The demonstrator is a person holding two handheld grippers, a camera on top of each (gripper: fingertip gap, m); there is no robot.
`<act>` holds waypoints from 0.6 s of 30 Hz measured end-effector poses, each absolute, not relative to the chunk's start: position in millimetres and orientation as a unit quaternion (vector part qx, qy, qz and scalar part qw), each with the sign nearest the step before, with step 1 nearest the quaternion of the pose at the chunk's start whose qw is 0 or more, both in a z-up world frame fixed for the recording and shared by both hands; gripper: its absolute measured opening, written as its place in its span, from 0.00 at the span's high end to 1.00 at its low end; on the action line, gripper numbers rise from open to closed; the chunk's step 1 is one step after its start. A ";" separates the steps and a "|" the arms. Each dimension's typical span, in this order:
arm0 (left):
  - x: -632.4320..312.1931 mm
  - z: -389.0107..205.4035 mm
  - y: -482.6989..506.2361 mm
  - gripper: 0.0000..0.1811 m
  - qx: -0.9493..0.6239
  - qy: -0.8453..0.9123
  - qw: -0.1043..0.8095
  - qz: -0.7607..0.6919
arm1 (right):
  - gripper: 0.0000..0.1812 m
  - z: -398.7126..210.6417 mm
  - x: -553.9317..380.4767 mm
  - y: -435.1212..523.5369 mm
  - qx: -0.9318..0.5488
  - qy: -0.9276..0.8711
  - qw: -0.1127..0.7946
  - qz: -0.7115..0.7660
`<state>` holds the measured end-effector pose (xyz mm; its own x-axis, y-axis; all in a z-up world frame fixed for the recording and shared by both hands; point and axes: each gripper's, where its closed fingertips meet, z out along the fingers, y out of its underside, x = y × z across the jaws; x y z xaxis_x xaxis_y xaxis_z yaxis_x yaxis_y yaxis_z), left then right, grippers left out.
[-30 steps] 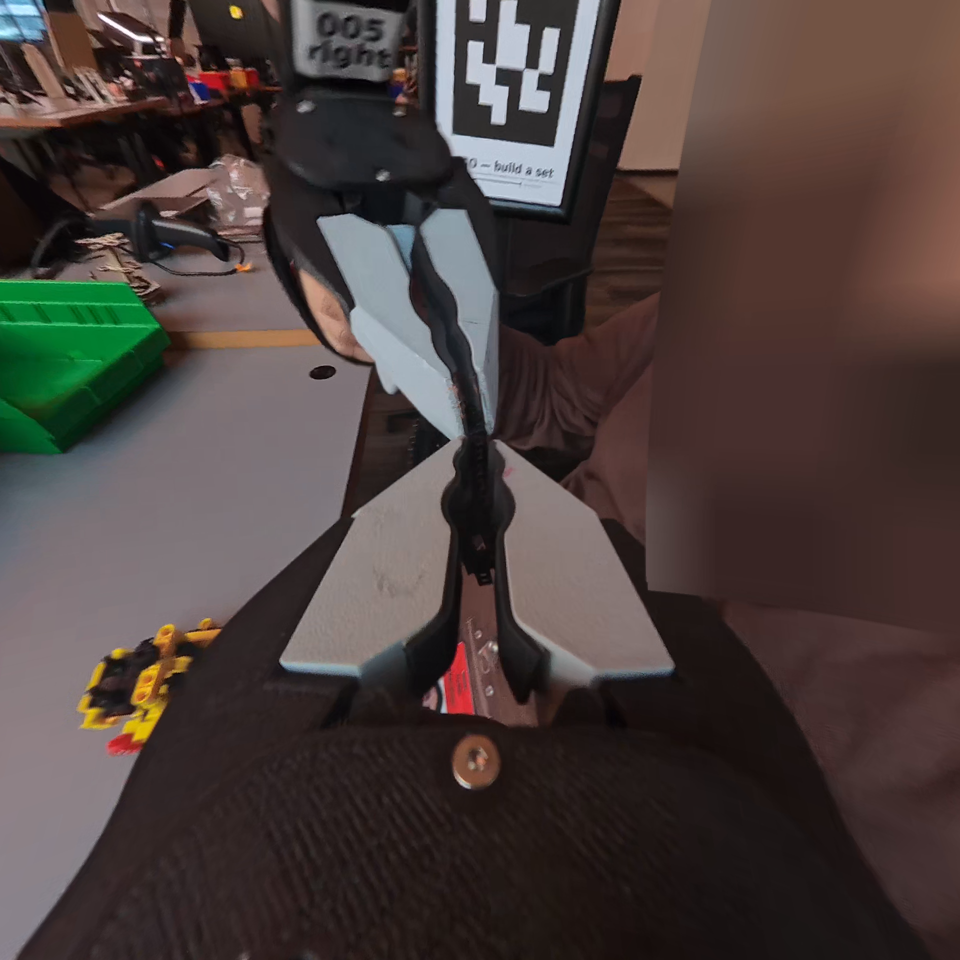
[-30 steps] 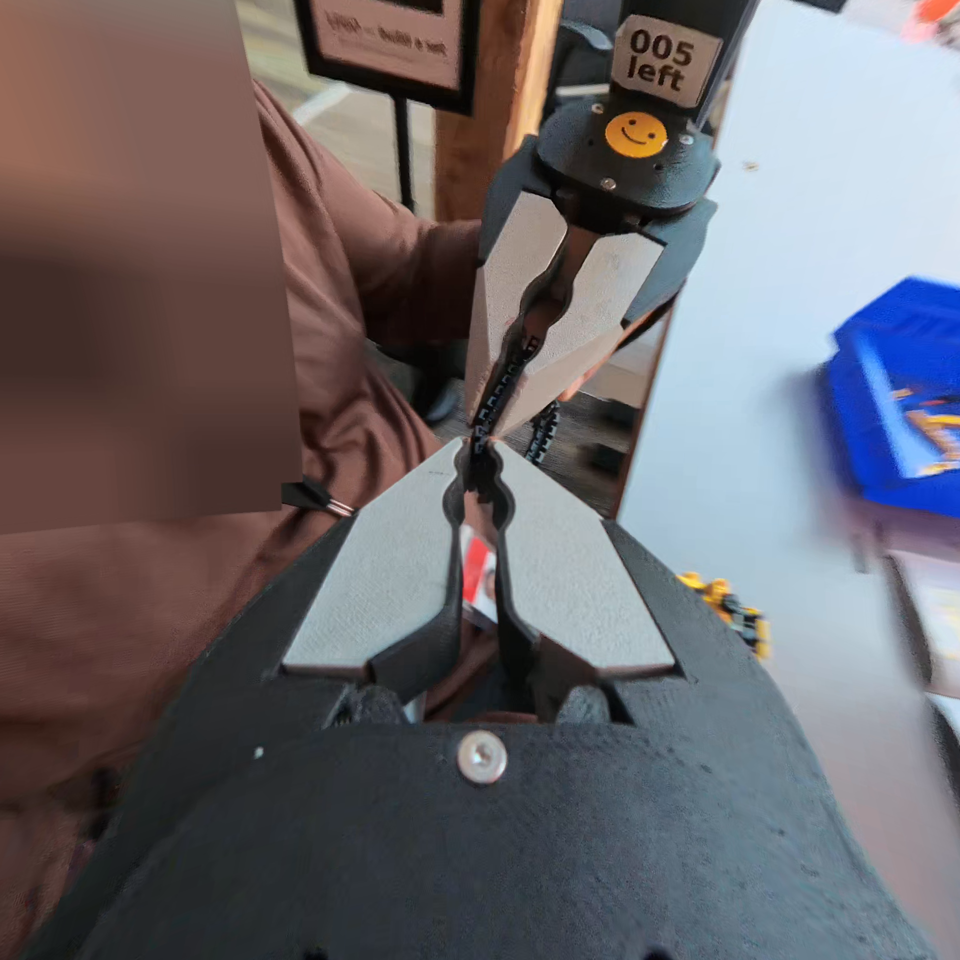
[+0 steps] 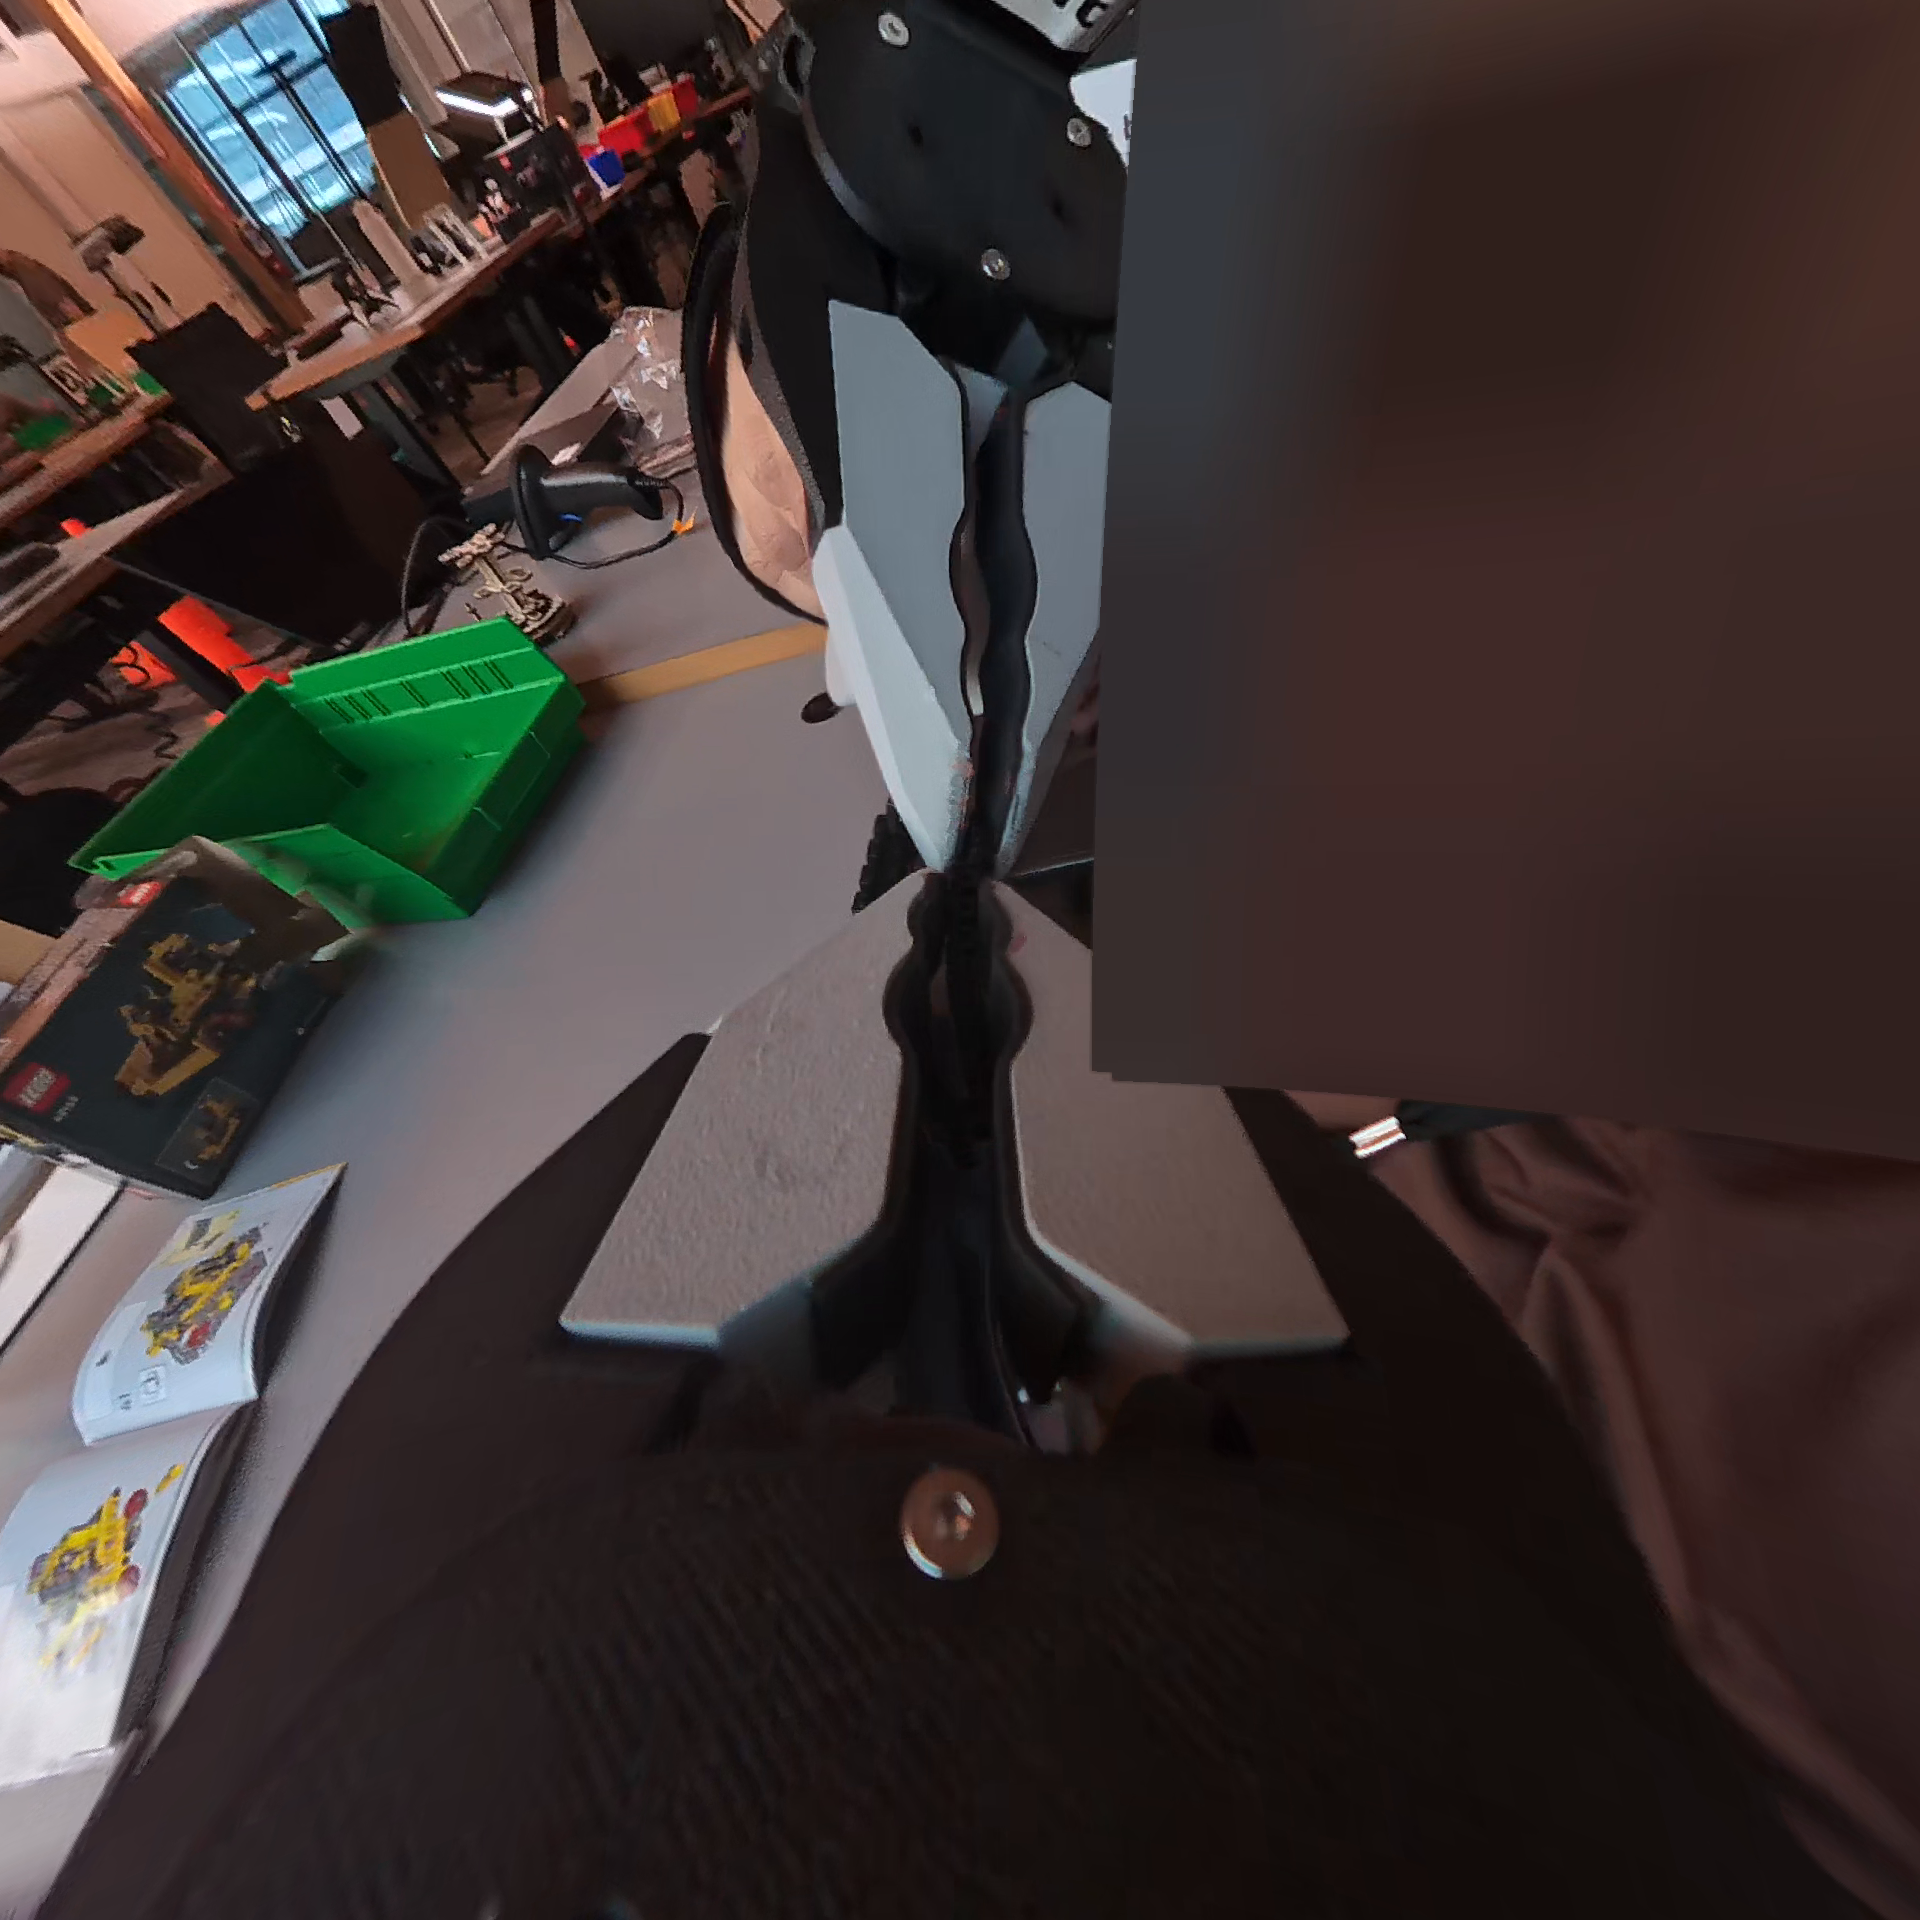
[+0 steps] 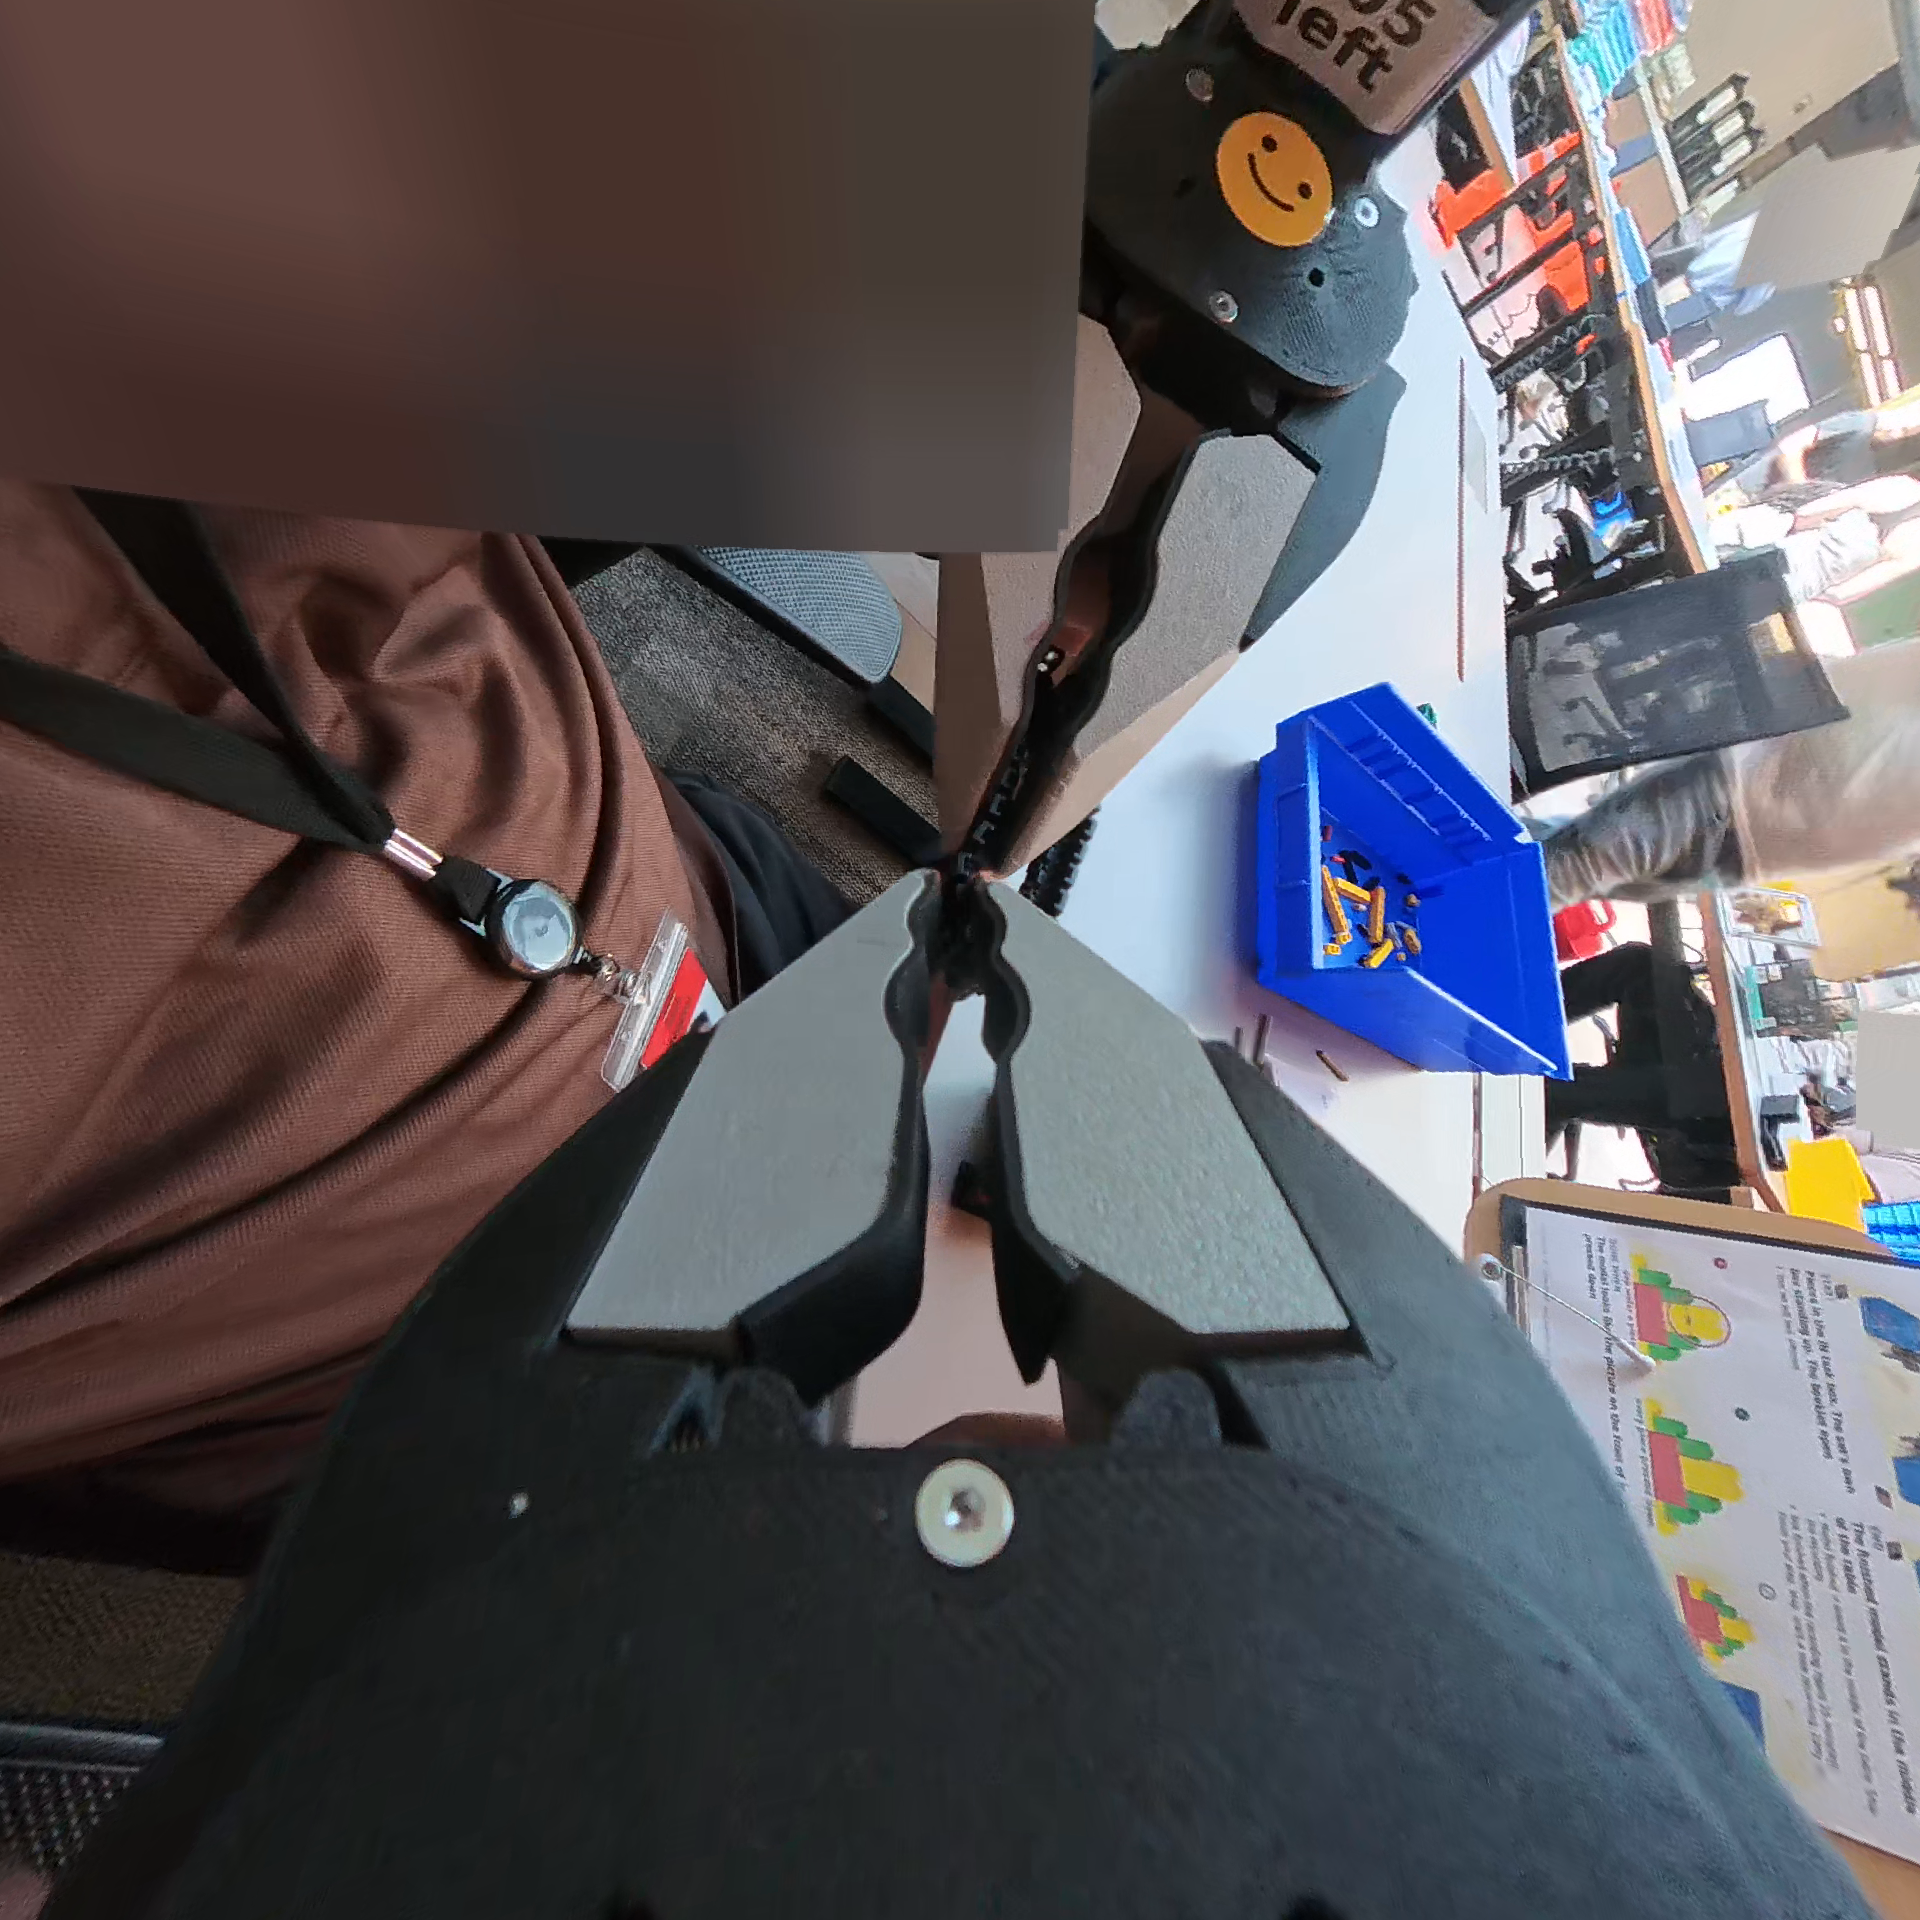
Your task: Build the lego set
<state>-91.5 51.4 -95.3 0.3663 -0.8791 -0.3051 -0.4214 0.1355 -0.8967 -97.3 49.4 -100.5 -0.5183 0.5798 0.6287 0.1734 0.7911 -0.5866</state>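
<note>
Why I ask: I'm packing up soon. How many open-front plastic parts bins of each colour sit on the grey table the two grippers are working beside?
Green plastic open-front bin: 1
Blue plastic open-front bin: 1
Total: 2

Both grippers share one build: the left gripper (image 3: 961, 883) and right gripper (image 4: 956, 883) have rough black printed bodies, each with a silver screw (image 4: 964, 1512) at centre, and pale grey wedge jaws edged in wavy black rubber. The left carries a yellow smiley sticker (image 4: 1274, 179). The person wears a brown shirt (image 4: 239, 1039) and a black lanyard (image 4: 197, 769).
</note>
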 end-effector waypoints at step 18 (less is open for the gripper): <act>-84.5 -111.7 60.3 0.99 -0.653 0.509 0.511 -0.229 | 0.99 -116.7 -89.5 56.2 -0.171 -0.861 0.445 0.180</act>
